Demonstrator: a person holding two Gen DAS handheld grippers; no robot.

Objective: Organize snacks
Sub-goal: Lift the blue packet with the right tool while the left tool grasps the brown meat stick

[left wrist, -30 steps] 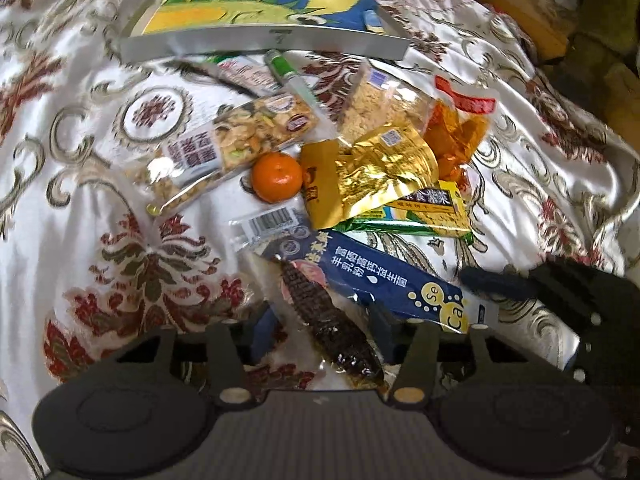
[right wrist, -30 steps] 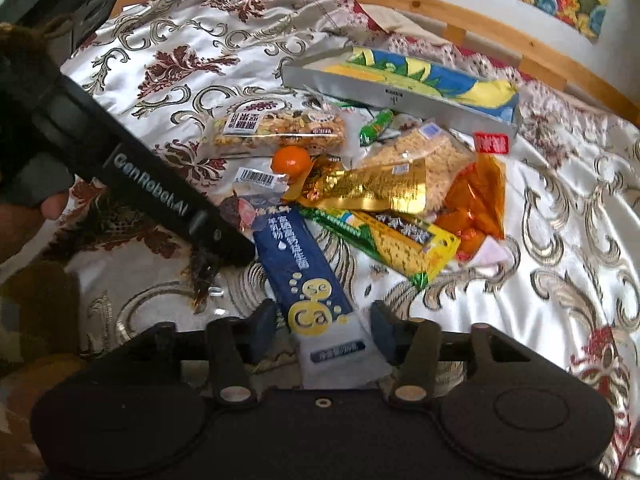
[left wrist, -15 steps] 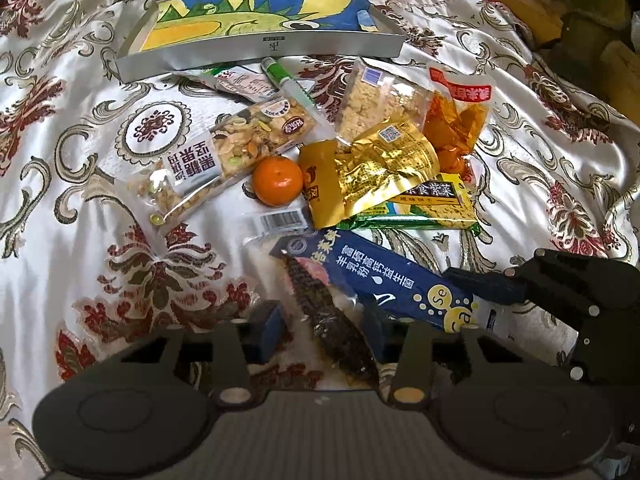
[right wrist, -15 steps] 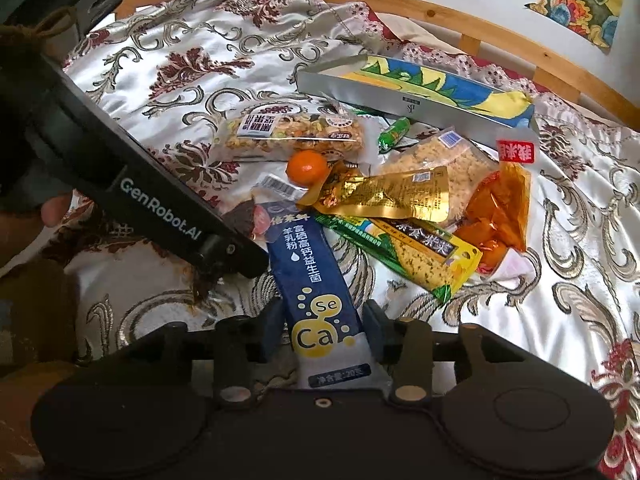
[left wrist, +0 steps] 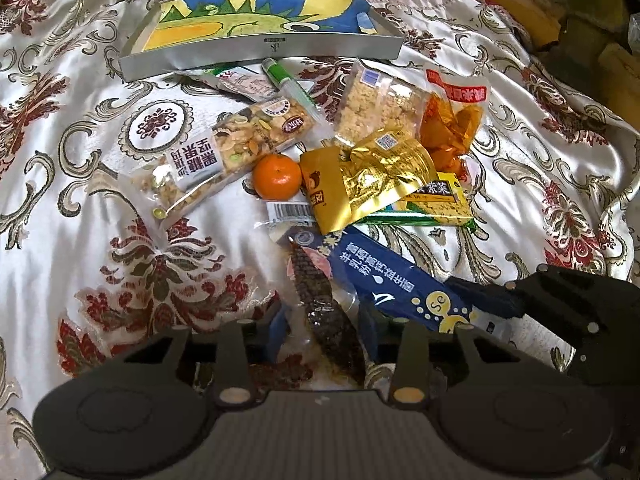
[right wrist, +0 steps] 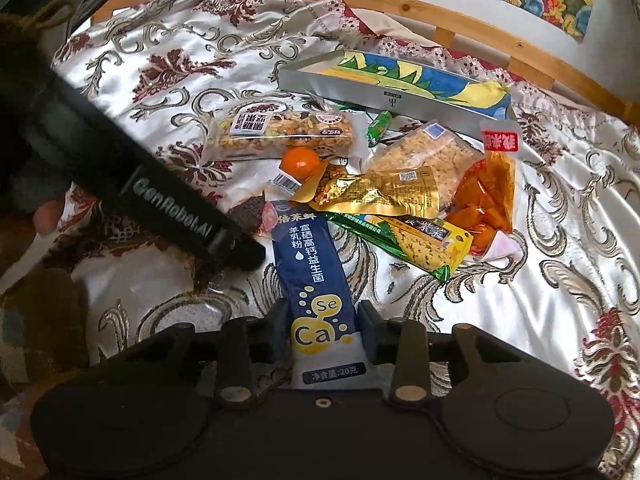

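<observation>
A heap of snacks lies on a patterned bedspread. My left gripper [left wrist: 324, 330] has its fingers close on either side of a clear packet of dark purple corn [left wrist: 328, 316]. My right gripper [right wrist: 324, 334] has its fingers close on both sides of a blue milk-powder sachet [right wrist: 316, 280], which also shows in the left wrist view [left wrist: 396, 284]. Whether either grips firmly I cannot tell. A tangerine [left wrist: 277, 176], nut bar [left wrist: 232, 156], gold packet [left wrist: 368, 184], yellow-green corn packet [left wrist: 436, 204], rice-crisp packet [left wrist: 376, 104] and orange packet [left wrist: 452, 128] lie behind.
A silver tray with a colourful dinosaur picture [left wrist: 260, 46] sits at the back of the heap, with a green tube [left wrist: 286, 80] in front of it. A wooden bed rail [right wrist: 500, 48] runs behind. The left gripper's body [right wrist: 140, 184] crosses the right wrist view.
Both grippers' fingers have narrowed around their packets, the left on the purple corn, the right on the blue sachet. Both cameras have pulled back and up slightly.
</observation>
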